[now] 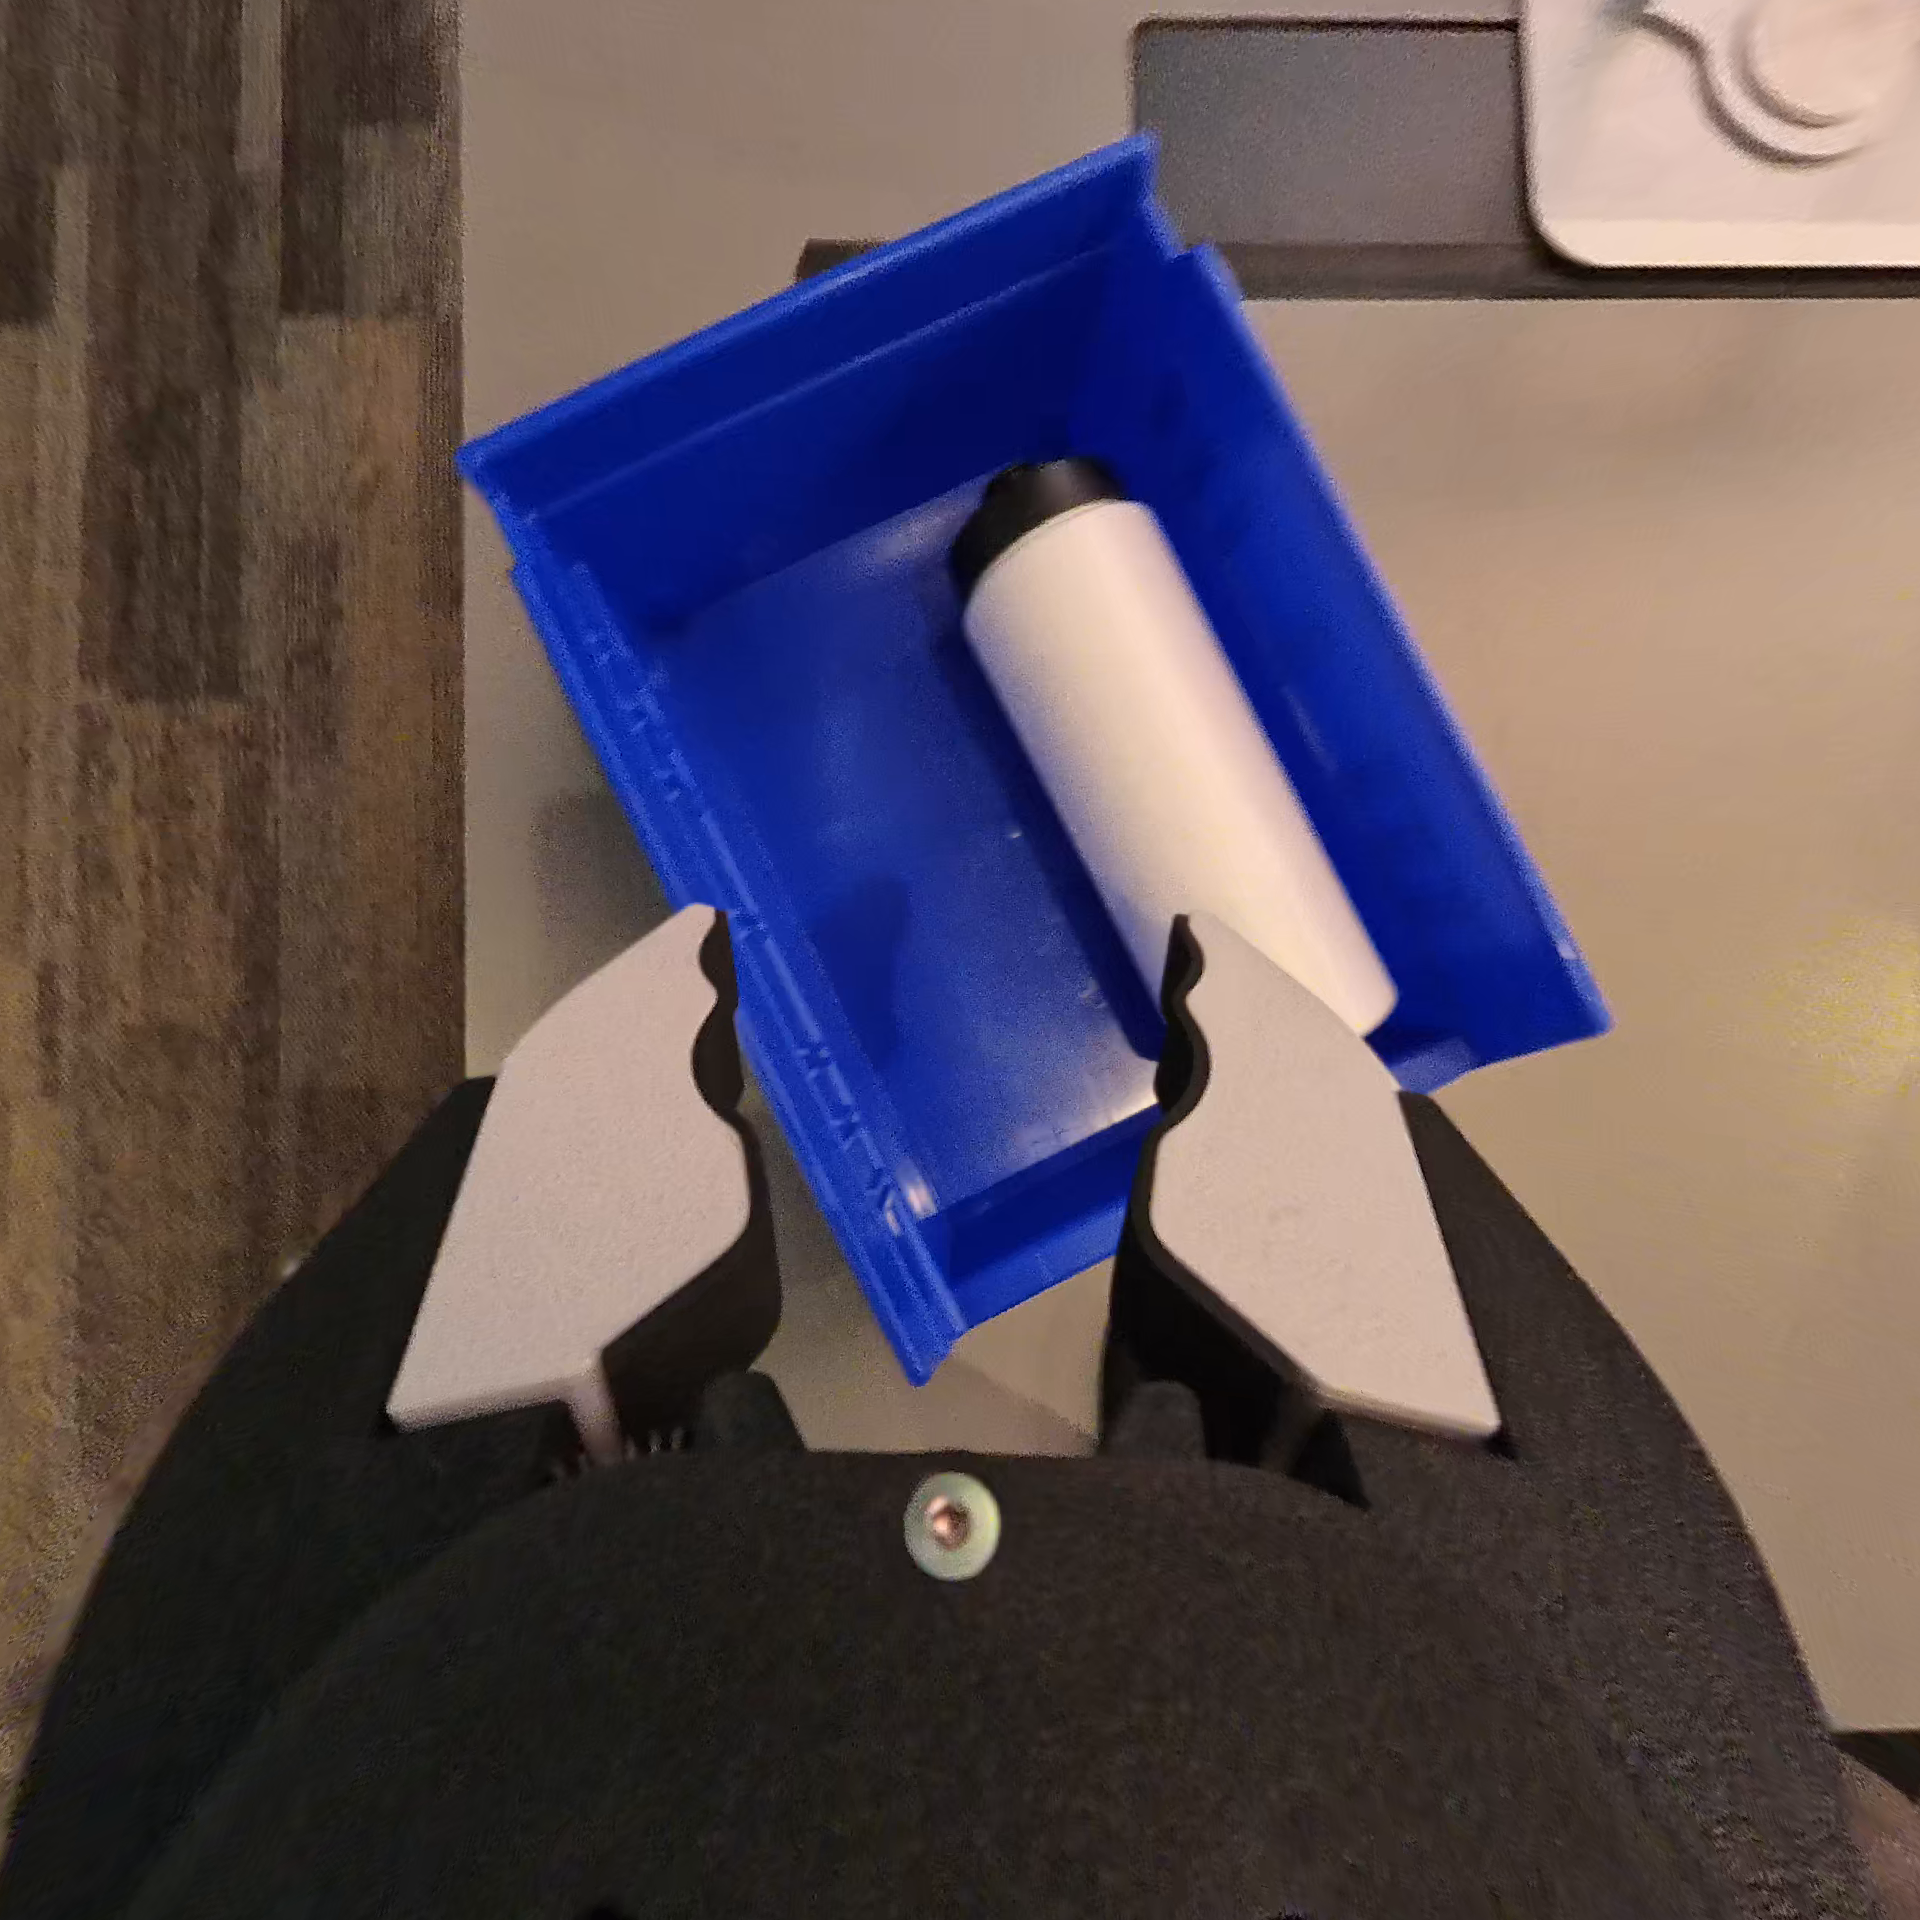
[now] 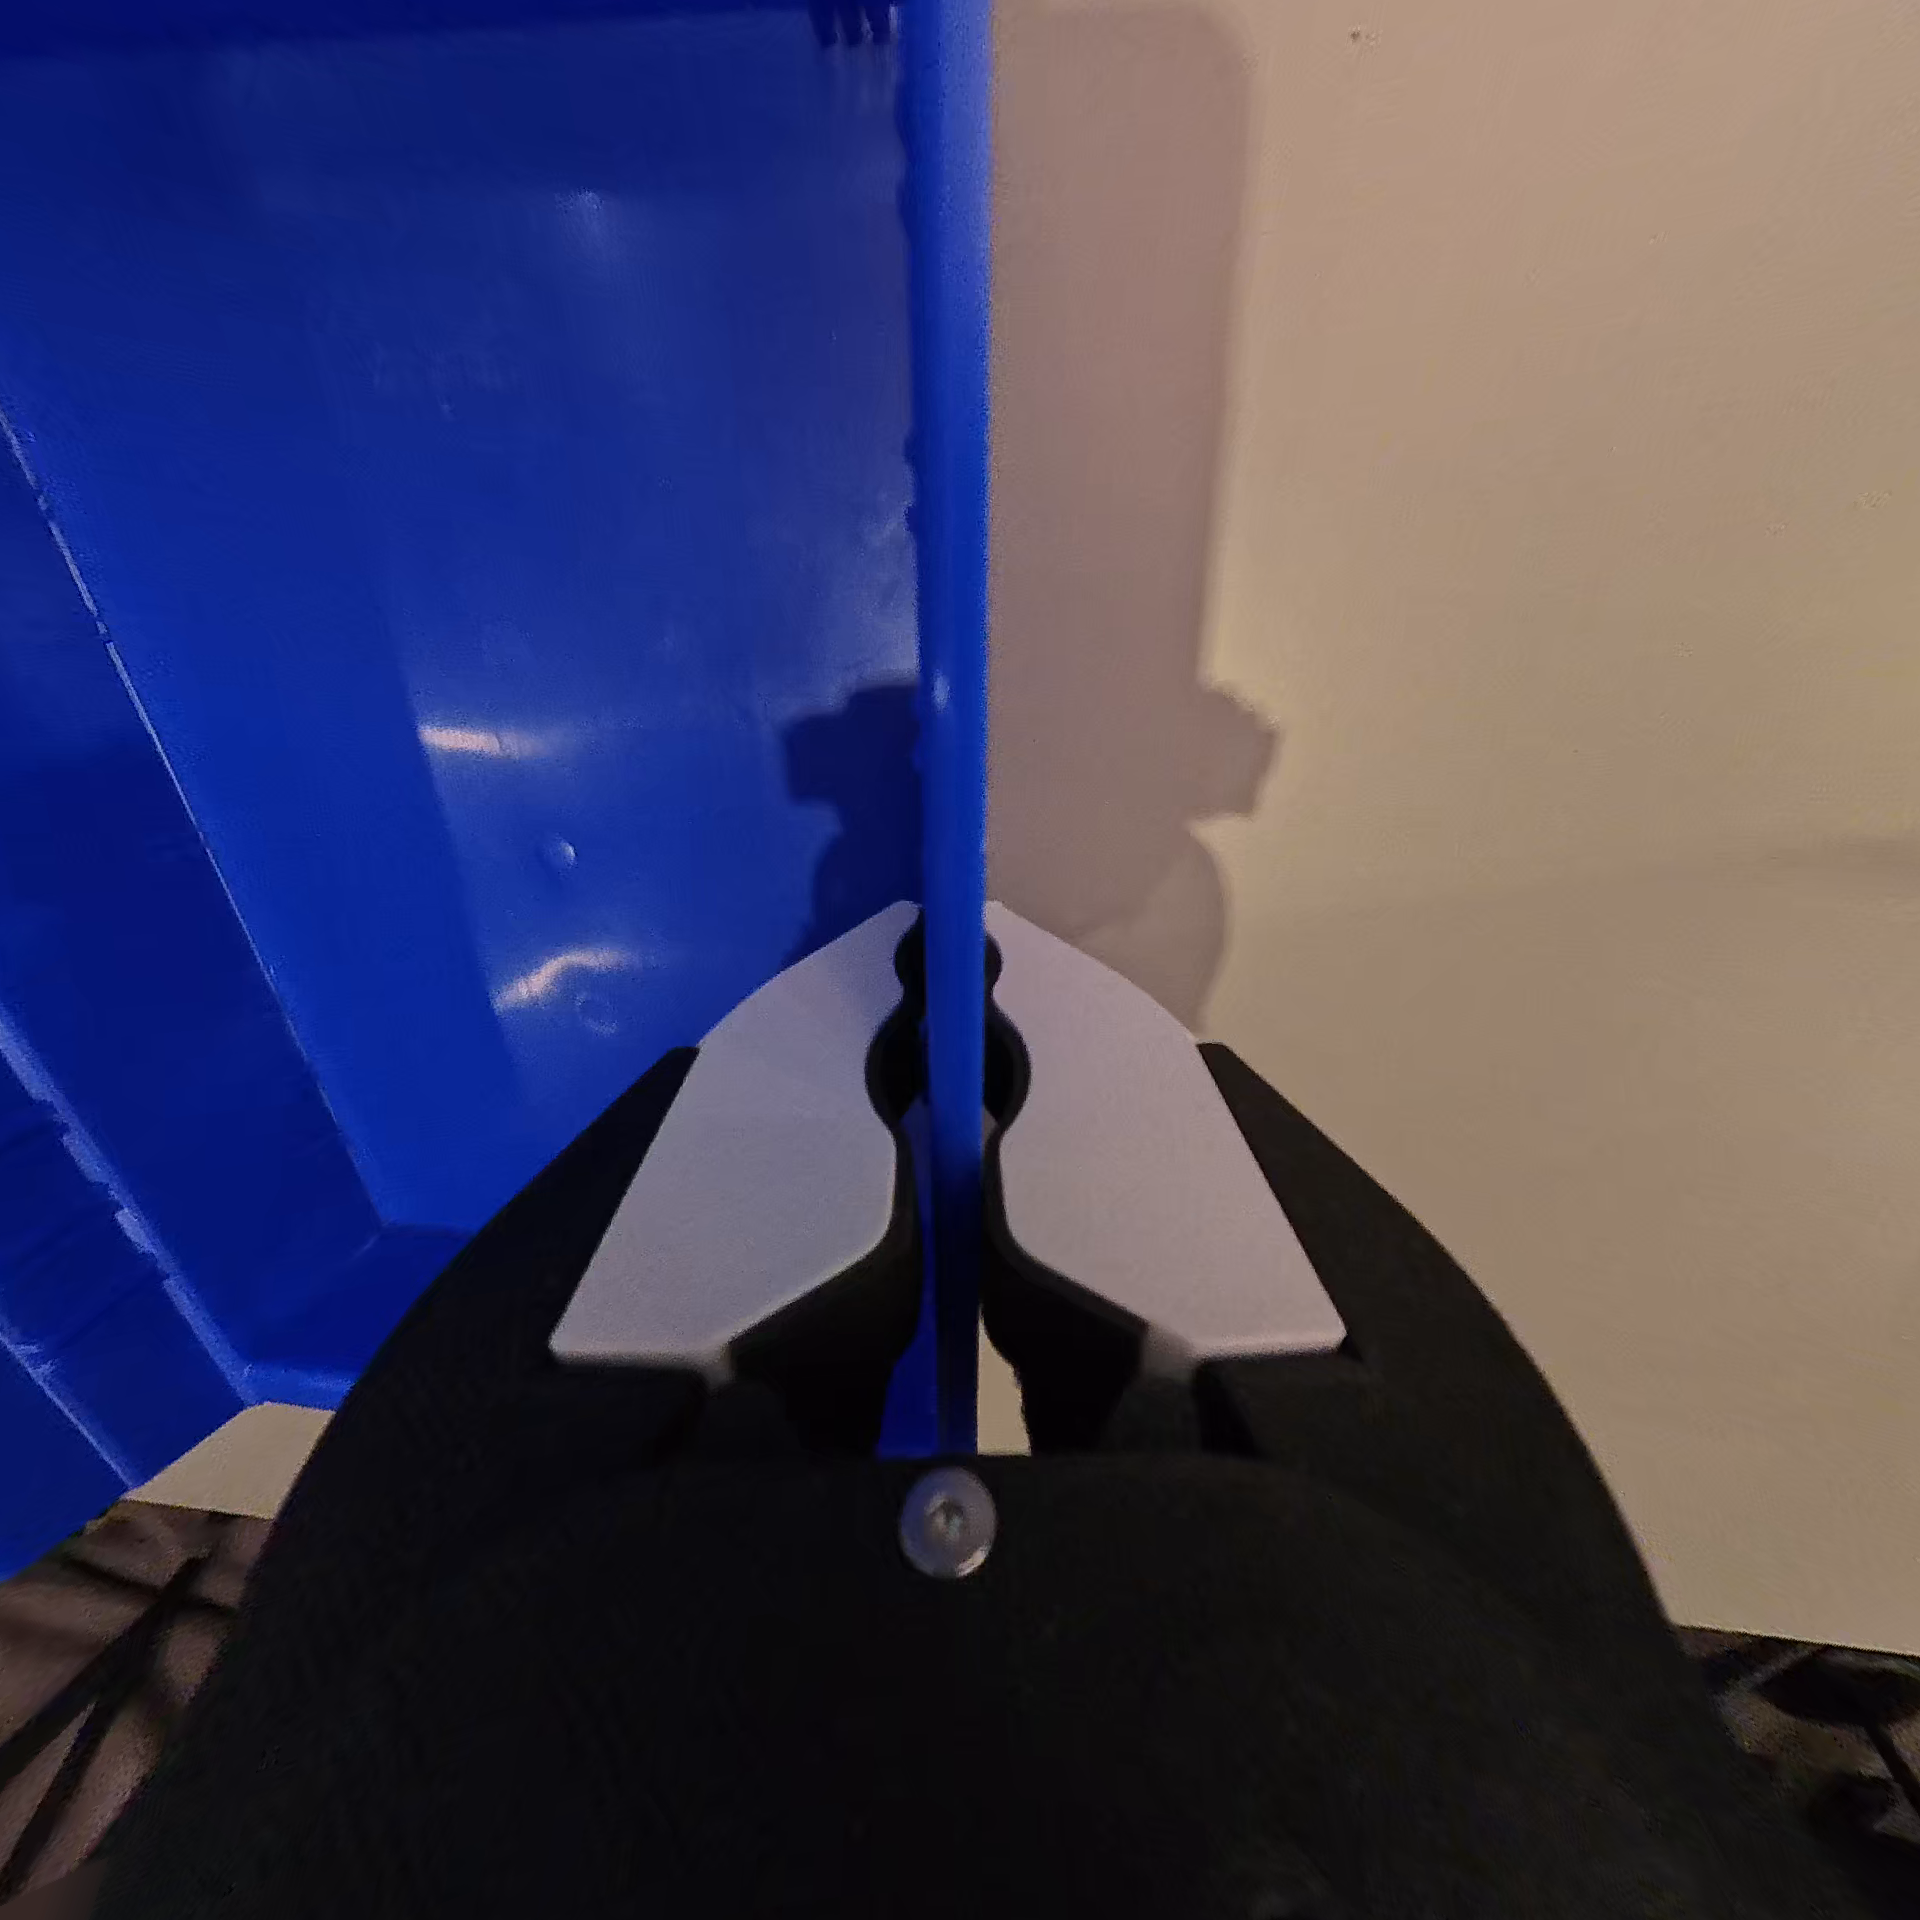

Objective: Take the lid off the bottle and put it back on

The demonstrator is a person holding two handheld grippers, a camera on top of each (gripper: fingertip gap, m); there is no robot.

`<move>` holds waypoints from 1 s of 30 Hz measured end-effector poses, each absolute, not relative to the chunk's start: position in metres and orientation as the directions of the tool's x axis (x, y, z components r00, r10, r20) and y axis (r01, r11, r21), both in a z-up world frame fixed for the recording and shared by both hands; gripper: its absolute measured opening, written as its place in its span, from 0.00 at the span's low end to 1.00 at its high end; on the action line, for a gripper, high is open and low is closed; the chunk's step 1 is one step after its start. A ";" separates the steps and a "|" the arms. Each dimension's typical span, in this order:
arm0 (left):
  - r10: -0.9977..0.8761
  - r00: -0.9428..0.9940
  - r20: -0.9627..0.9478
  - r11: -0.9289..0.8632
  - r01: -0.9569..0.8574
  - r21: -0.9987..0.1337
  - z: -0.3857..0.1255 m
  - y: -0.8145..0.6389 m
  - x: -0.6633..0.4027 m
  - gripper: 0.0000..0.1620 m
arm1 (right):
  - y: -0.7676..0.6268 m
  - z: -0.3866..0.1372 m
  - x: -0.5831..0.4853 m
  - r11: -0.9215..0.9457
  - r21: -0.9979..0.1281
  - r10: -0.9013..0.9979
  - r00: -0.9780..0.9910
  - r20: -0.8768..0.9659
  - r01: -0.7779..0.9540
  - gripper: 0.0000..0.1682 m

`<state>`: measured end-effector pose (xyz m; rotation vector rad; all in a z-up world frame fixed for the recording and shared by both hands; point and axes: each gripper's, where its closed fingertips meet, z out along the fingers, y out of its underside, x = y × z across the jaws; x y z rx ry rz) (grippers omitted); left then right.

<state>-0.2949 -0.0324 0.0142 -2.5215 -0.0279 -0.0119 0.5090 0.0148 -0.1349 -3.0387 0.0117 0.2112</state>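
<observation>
the white cylindrical bottle with a black lid lies along the 3 o'clock wall of the blue plastic bin. the left gripper hangs wide apart, empty, over the 6 o'clock rim. the right gripper pinches a bin wall edge.

Open-topped blue plastic bin sits skewed on pale matte tabletop. Far right: white moulded plastic tray on dark flat mat. Left: brown-grey patterned carpet.
</observation>
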 end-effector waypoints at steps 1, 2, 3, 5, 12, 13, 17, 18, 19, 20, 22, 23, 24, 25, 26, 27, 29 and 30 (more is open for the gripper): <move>0.043 0.999 0.030 -0.822 0.052 -0.567 0.008 -0.033 -0.306 0.48 | 0.015 -0.135 0.511 -0.995 -0.096 -0.008 0.990 -0.139 -0.021 0.05; 0.067 0.997 0.037 -0.830 0.076 -0.553 0.000 -0.034 -0.316 0.47 | 0.015 -0.135 0.513 -0.995 -0.099 -0.009 0.990 -0.137 -0.023 0.05; 0.095 0.995 0.027 -0.840 0.095 -0.534 -0.008 -0.035 -0.328 0.46 | 0.015 -0.135 0.515 -0.994 -0.102 -0.010 0.991 -0.137 -0.024 0.05; 0.134 0.990 0.037 -0.860 0.135 -0.491 -0.024 -0.037 -0.343 0.48 | 0.015 -0.136 0.519 -0.994 -0.108 -0.019 0.990 -0.138 -0.034 0.05; 0.166 0.983 0.084 -0.925 0.184 -0.333 -0.069 -0.042 -0.351 0.48 | 0.006 -0.144 0.538 -0.998 -0.051 -0.021 0.999 -0.032 -0.022 0.16; 0.168 0.982 0.091 -0.936 0.188 -0.298 -0.077 -0.043 -0.350 0.47 | 0.005 -0.144 0.539 -0.998 -0.055 -0.022 1.000 -0.022 -0.023 0.19; 0.140 0.989 0.045 -0.975 0.146 -0.167 -0.107 -0.048 -0.354 0.36 | 0.024 -0.120 0.545 -0.968 -0.246 -0.050 0.998 -0.027 -0.055 0.25; 0.117 0.993 0.031 -0.981 0.120 -0.153 -0.112 -0.046 -0.353 0.32 | 0.030 -0.107 0.547 -0.947 -0.316 -0.050 0.999 -0.014 -0.052 0.28; 0.092 0.995 0.033 -0.985 0.096 -0.146 -0.115 -0.043 -0.350 0.22 | 0.037 -0.091 0.546 -0.919 -0.392 -0.048 0.999 -0.008 -0.047 0.29; 0.071 0.997 0.032 -0.987 0.074 -0.144 -0.117 -0.040 -0.347 0.16 | 0.043 -0.074 0.543 -0.881 -0.471 -0.039 0.999 -0.009 -0.039 0.29; 0.043 0.998 -0.037 -0.989 0.037 -0.143 -0.117 -0.034 -0.351 0.13 | 0.055 -0.034 0.531 -0.771 -0.636 -0.003 1.000 -0.017 -0.013 0.31; 0.011 0.998 -0.054 -0.989 0.003 -0.147 -0.117 -0.031 -0.350 0.15 | 0.059 -0.013 0.520 -0.705 -0.709 0.029 0.999 -0.027 0.001 0.31; -0.027 0.998 -0.063 -0.986 -0.037 -0.161 -0.117 -0.026 -0.347 0.16 | 0.062 0.006 0.506 -0.637 -0.770 0.073 0.997 -0.041 0.015 0.30; -0.067 0.996 -0.063 -0.982 -0.077 -0.171 -0.117 -0.021 -0.342 0.16 | 0.065 0.024 0.491 -0.571 -0.821 0.126 0.990 -0.059 0.023 0.31; -0.102 0.993 -0.061 -0.977 -0.111 -0.182 -0.117 -0.016 -0.336 0.16 | 0.066 0.038 0.473 -0.512 -0.859 0.185 0.979 -0.082 0.025 0.31; -0.128 0.990 -0.054 -0.973 -0.136 -0.189 -0.117 -0.012 -0.330 0.16 | 0.067 0.049 0.456 -0.471 -0.882 0.239 0.965 -0.105 0.020 0.30; -0.182 0.980 -0.081 -0.962 -0.194 -0.193 -0.118 -0.005 -0.320 0.16 | 0.069 0.060 0.425 -0.437 -0.900 0.332 0.931 -0.149 0.012 0.30; -0.210 0.972 -0.108 -0.956 -0.227 -0.184 -0.118 -0.002 -0.316 0.16 | 0.070 0.064 0.408 -0.428 -0.904 0.383 0.908 -0.171 0.011 0.30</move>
